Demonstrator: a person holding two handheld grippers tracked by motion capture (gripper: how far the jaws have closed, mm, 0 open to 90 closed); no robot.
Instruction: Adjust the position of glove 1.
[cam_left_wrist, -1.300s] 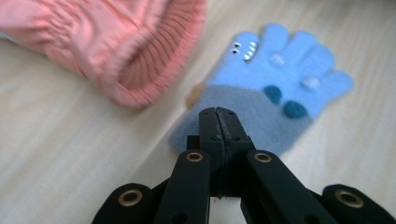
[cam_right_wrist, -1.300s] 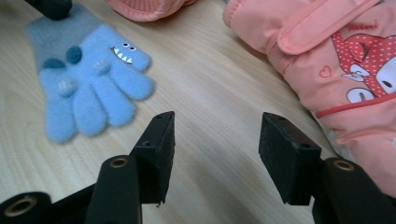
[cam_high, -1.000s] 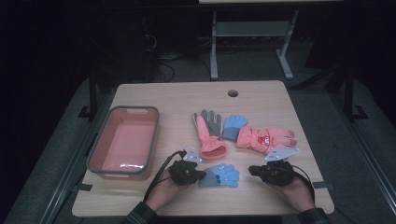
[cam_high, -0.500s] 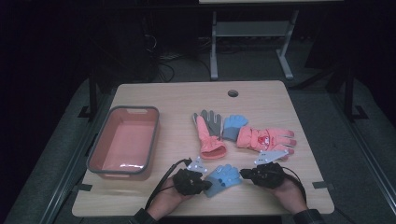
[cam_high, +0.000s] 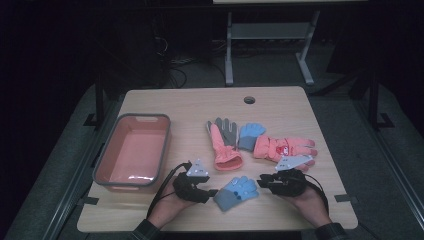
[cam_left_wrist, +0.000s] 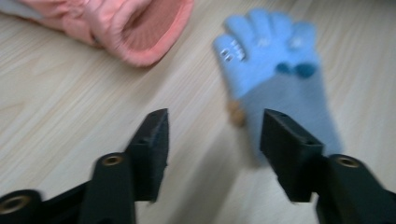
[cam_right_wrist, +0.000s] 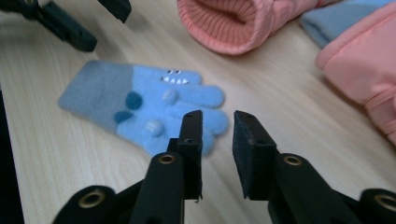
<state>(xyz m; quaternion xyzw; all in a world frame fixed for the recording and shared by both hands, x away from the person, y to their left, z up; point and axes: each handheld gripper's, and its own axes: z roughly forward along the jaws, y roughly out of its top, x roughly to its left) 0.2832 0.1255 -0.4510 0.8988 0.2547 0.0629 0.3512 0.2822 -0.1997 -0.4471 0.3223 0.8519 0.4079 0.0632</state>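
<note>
Blue knit glove (cam_high: 236, 192), the small one with a grey cuff, pompoms and a stitched toothy face, lies flat on the wooden table (cam_high: 175, 107) at about six o'clock, between the two grippers and free of both. The left gripper (cam_high: 210, 193) sits at the glove's nine o'clock with its tips at the cuff; its jaws have just been opening and now stand wide apart, one over bare wood, the other just over the cuff edge, pinching nothing. The right gripper (cam_high: 261, 179) lies at the glove's three o'clock, its jaws also just opening to a narrow gap, empty, just short of the glove's fingertips. By my reading the glove has been set down and released here; the orange bin (cam_high: 99, 161) at nine o'clock holds nothing, and the salmon-and-grey glove (cam_high: 224, 142), the second blue glove (cam_high: 248, 136) and the pink mitten (cam_high: 285, 147) wait near the centre, so sorting has barely begun. Both hands rest low, forearms entering from six o'clock, grippers aimed inward at each other.
</note>
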